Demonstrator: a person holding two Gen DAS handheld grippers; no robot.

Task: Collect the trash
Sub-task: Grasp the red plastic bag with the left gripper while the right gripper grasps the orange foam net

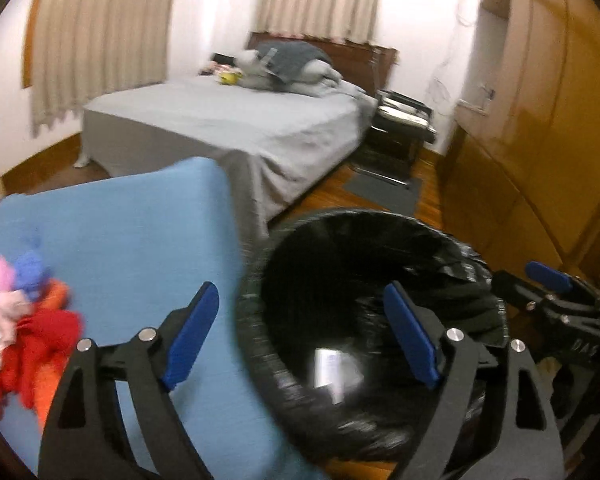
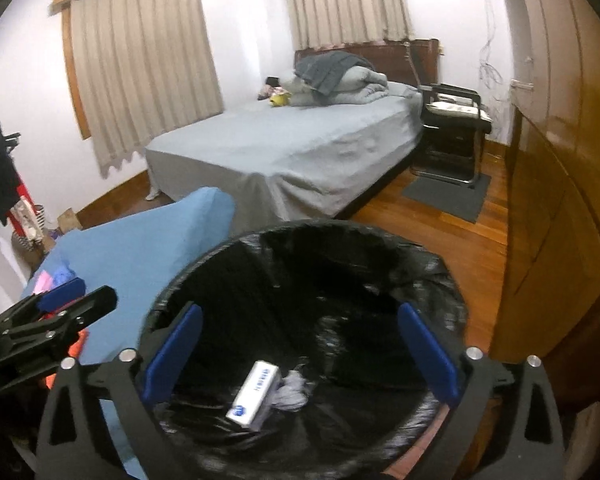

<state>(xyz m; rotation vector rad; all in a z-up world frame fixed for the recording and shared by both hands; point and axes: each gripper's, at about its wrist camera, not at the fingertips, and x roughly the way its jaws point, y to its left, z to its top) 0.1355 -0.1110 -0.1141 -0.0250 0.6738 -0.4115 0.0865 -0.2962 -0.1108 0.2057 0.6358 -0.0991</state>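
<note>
A round bin lined with a black bag (image 2: 204,264) stands on the wooden floor, right under both grippers. On its bottom lie a small white box with a blue mark (image 2: 254,396) and a crumpled white tissue (image 2: 294,390). My right gripper (image 2: 300,312) hangs over the bin's mouth, open, with nothing between its blue pads. My left gripper (image 1: 300,292) is open too and empty. It straddles the bin's left rim (image 1: 248,300), one finger over the blue surface and the other over the bag. In the left wrist view the box is only a pale blur (image 1: 332,372).
A blue-covered surface (image 1: 120,240) adjoins the bin on the left, with a heap of red, pink and blue cloths (image 1: 32,320) on it. Behind it stands a grey-sheeted bed (image 2: 284,152). A wooden wardrobe (image 2: 560,160) lines the right side, with a black chair (image 2: 452,136) and a grey mat (image 2: 448,196) beyond.
</note>
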